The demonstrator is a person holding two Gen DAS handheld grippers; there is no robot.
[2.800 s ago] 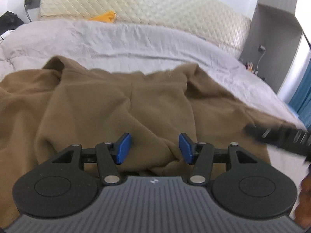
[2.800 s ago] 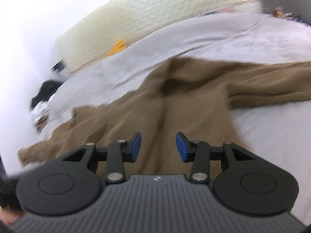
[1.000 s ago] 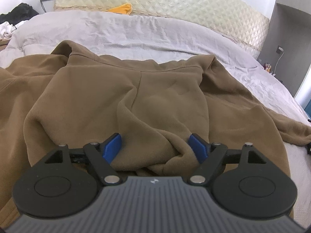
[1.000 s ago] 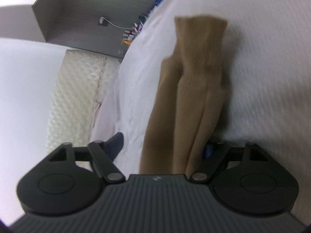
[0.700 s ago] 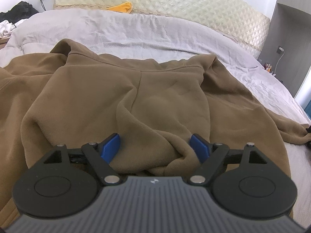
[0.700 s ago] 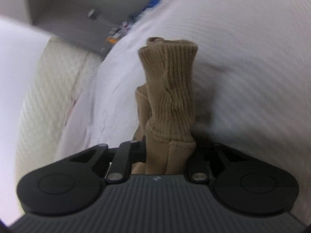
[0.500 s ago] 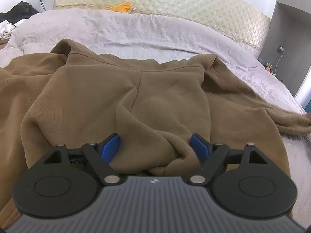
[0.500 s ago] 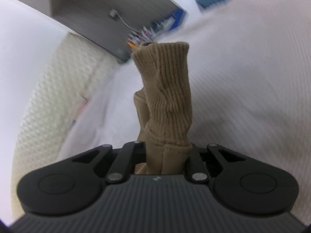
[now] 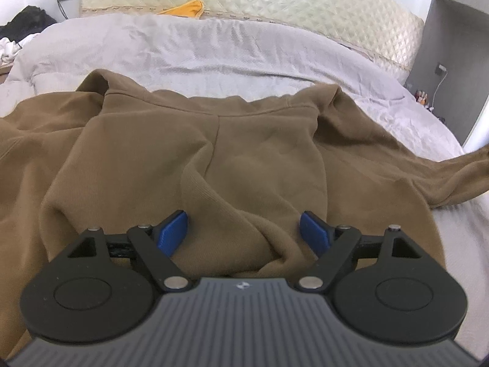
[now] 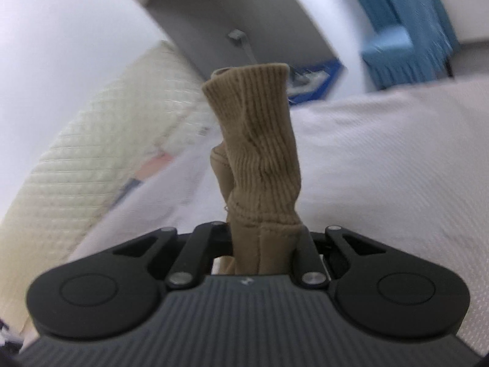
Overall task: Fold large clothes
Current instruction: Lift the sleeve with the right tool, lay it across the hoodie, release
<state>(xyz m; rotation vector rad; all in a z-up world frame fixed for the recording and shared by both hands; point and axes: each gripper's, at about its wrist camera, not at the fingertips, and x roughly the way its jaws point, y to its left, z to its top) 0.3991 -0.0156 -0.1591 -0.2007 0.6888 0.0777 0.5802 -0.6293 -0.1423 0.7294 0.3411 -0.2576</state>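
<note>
While the right gripper [image 10: 262,244] is clamped on the ribbed cuff [image 10: 253,140] of the brown hoodie [image 9: 198,159], which sticks up at frame centre above the grey bed [image 10: 382,159], the sleeve [image 9: 443,177] trails toward the right edge of the left wrist view, its long axis running across to the body. That view alone shows the hoodie spread over the bed, with the left gripper [image 9: 244,232] nearest, its blue pads wide apart either side of a bunched fold. Judging by this, the fold runs leftward over the body.
</note>
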